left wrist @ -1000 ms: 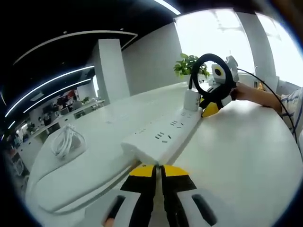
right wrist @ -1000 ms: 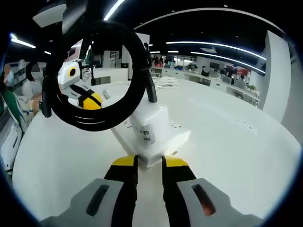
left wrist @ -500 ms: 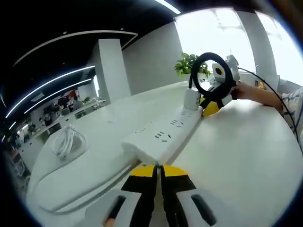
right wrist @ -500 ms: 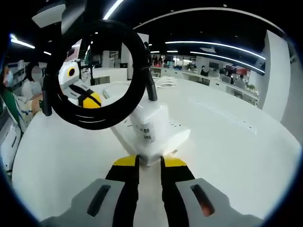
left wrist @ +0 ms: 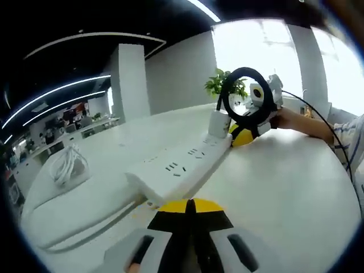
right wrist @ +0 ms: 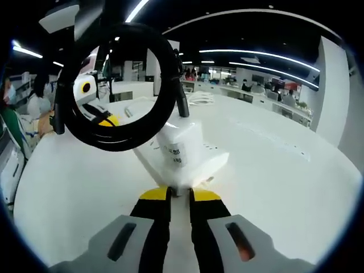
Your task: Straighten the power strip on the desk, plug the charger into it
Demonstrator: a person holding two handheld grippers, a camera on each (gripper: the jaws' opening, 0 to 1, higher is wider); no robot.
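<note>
In the left gripper view, the left gripper rises from the bottom centre with its yellow-tipped jaws pressed together, and nothing shows between them; they sit just below the near end of the power strip. The white power strip lies on the white desk and runs from the lower centre of the frame up toward the upper right. At its far end stands the white charger, upright on the strip, with its black cable curled in a loop above it. The right gripper reaches the charger from the right side of the frame, and a hand holds it. A potted plant stands behind, in the upper centre, and a bundle of white cord lies on the desk at the left. In the right gripper view, the right gripper comes from the bottom centre — its jaws stand close together at the base of the charger, but whether they pinch it I cannot tell. The charger sits on the end of the power strip in the middle of the frame, and the black cable makes a large ring in the upper left. Through this ring the left gripper shows — at the left of the frame.
</note>
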